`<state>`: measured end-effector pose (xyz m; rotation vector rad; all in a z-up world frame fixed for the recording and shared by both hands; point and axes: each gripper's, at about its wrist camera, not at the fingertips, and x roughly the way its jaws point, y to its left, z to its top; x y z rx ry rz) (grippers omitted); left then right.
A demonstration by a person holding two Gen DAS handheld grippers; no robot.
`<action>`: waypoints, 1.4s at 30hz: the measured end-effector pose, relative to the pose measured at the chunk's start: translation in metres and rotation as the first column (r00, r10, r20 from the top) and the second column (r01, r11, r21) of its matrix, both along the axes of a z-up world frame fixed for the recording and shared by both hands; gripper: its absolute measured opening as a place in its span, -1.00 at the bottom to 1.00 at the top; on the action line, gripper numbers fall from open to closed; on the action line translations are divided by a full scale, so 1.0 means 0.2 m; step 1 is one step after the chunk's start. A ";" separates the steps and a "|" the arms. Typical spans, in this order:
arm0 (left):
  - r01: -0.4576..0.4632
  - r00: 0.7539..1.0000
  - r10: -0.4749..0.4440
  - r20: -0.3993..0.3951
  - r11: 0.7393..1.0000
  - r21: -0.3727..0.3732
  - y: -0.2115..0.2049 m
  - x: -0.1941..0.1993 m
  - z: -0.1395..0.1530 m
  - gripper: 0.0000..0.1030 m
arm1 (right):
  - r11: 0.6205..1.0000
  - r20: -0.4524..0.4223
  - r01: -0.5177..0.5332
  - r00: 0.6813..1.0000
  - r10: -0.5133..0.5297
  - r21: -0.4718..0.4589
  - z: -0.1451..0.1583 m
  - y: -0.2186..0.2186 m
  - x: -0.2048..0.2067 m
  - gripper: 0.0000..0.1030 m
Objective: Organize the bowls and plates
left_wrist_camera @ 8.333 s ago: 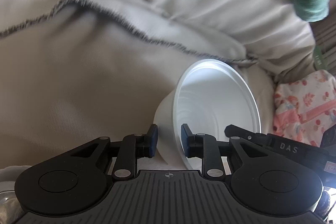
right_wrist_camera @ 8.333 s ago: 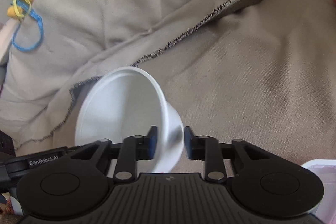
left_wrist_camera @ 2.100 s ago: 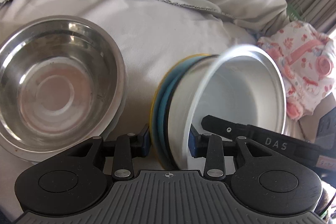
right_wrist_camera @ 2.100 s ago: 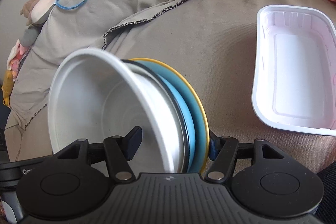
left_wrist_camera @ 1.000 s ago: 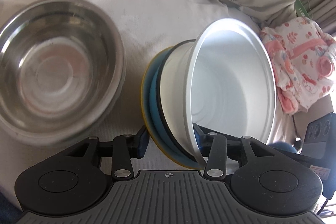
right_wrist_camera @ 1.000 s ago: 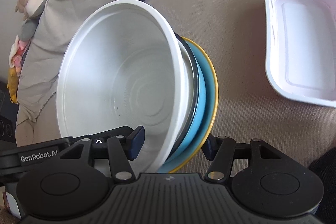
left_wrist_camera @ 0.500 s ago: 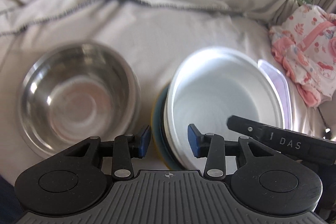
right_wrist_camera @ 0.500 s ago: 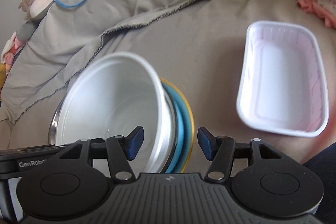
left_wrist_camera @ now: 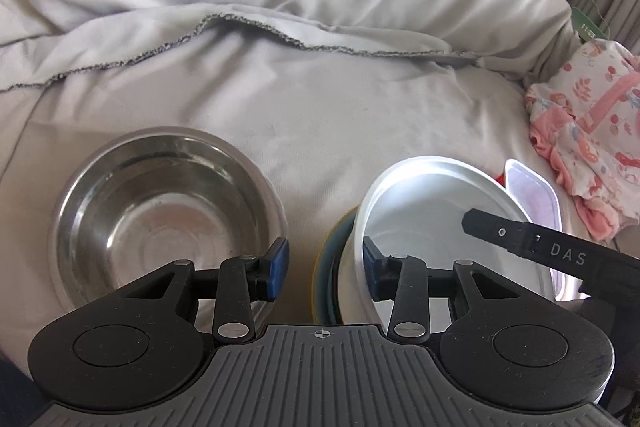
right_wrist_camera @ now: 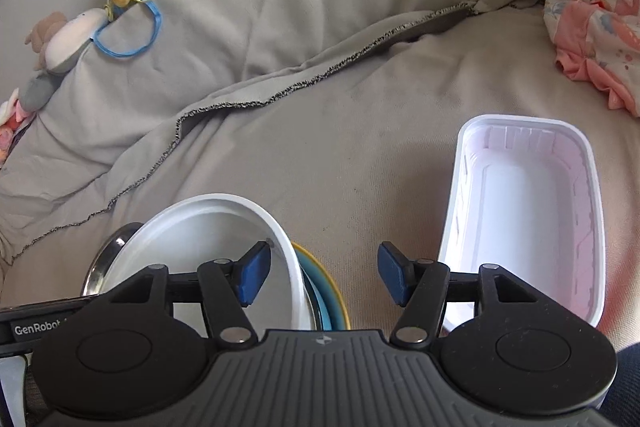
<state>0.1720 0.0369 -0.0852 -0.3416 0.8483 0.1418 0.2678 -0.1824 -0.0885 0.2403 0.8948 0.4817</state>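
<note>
A white bowl sits on a blue plate and a yellow plate on the grey bedcover. Left of this stack lies a wide steel bowl. My left gripper is open over the stack's left edge: one pad is inside the white bowl, the other stands off the plates. My right gripper is open over the right edge of the same white bowl. Its left pad is inside the bowl and its right pad is clear of the yellow plate. The steel bowl's rim peeks out behind.
A white plastic tray lies right of the stack, also seen as the tray behind the right gripper's black body. Pink floral cloth is at the far right. Soft toys lie far left. The bedcover folds up behind.
The stack, held tilted between both grippers a second ago, now rests flat on the bedcover. Both grippers have let go, risen and tilted up, so more of the bed shows.
</note>
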 end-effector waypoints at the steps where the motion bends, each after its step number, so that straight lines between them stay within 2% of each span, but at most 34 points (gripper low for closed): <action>1: -0.002 1.000 0.002 -0.003 1.000 -0.005 0.01 0.01 -0.01 -0.18 | 1.000 -0.009 -0.002 1.000 0.002 0.001 -0.01 0.00 0.01 0.16; 3: -0.004 1.000 0.004 -0.007 1.000 -0.009 0.02 0.01 -0.02 -0.17 | 1.000 -0.012 0.001 1.000 -0.001 0.002 -0.03 0.01 0.02 0.27; 10: 0.014 0.999 -0.015 -0.028 1.000 -0.028 0.00 0.01 -0.05 -0.23 | 1.000 -0.024 -0.007 1.000 0.007 -0.004 -0.05 0.01 0.01 0.29; 17: 0.038 0.997 -0.041 -0.057 0.997 -0.060 -0.02 0.02 -0.10 -0.23 | 0.998 -0.133 -0.050 0.990 0.053 0.025 -0.14 0.01 0.01 0.29; 20: 0.050 0.996 -0.056 -0.067 0.995 -0.088 -0.02 0.02 -0.13 -0.20 | 0.995 -0.179 -0.086 0.980 0.092 0.044 -0.17 0.02 0.00 0.29; 26: 0.014 0.996 -0.031 -0.084 0.979 -0.202 0.03 0.02 -0.21 -0.17 | 0.983 -0.268 -0.115 0.952 0.150 0.141 -0.22 0.01 0.00 0.27; 29: 0.009 0.994 -0.032 -0.106 0.978 -0.209 0.01 0.02 -0.24 -0.16 | 0.973 -0.260 -0.159 0.945 0.200 0.169 -0.21 0.03 -0.02 0.32; 31: 0.014 0.993 -0.037 -0.116 0.980 -0.197 0.00 0.02 -0.23 -0.16 | 0.974 -0.240 -0.175 0.949 0.205 0.141 -0.19 0.05 -0.04 0.32; 37: 0.027 0.987 -0.061 -0.151 0.974 -0.223 -0.01 -0.03 -0.22 -0.12 | 0.977 -0.293 -0.133 0.939 0.179 0.169 -0.18 0.02 -0.05 0.32; 42: 0.037 0.984 -0.080 -0.158 0.966 -0.255 0.00 -0.07 -0.25 -0.12 | 0.976 -0.284 -0.152 0.940 0.191 0.155 -0.18 0.01 -0.11 0.32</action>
